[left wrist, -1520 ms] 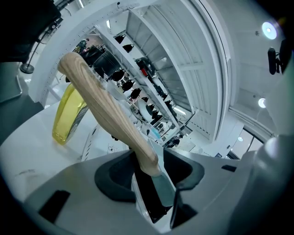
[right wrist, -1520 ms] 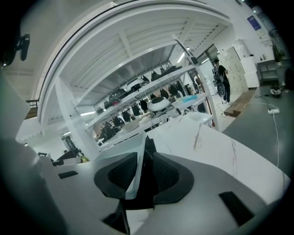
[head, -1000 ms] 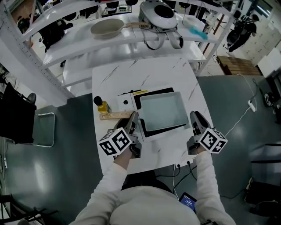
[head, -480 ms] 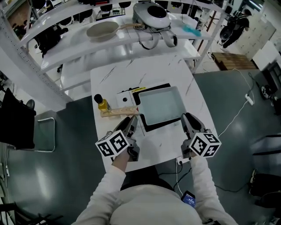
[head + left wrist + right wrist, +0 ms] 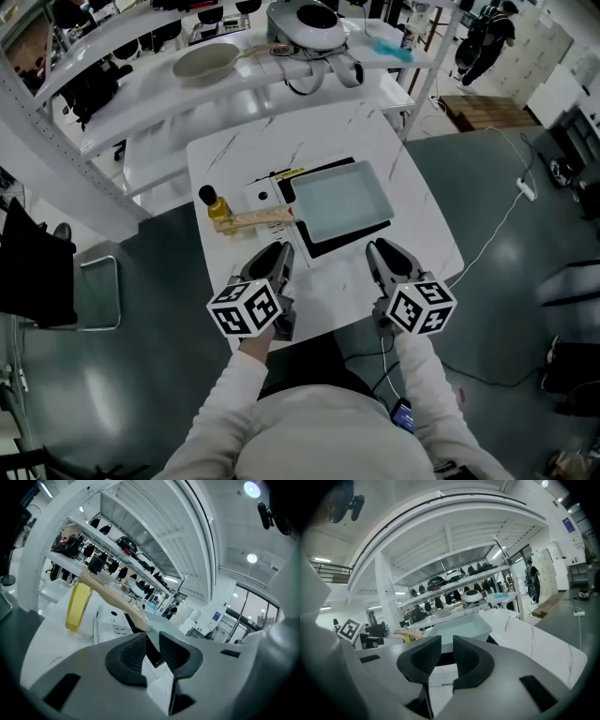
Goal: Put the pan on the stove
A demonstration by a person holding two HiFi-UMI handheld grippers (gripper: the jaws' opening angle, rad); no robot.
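A pale rectangular pan with a wooden handle sits on the black stove, handle pointing left. The stove's white control panel lies beside the handle. My left gripper is near the table's front edge, short of the handle and apart from it. Its jaws have just been closing to a narrow gap with nothing between them; the pan's corner shows beyond. My right gripper is short of the pan's near right corner, jaws slightly apart and empty.
A yellow oil bottle stands left of the handle. On the shelf behind the table rest a beige frying pan and a white round appliance. A grey chair stands at the left, and cables run over the floor at the right.
Both grippers have drawn back from the pan's near corners toward the table's front edge. The left jaws stand closer together than before. The pan stays on the stove.
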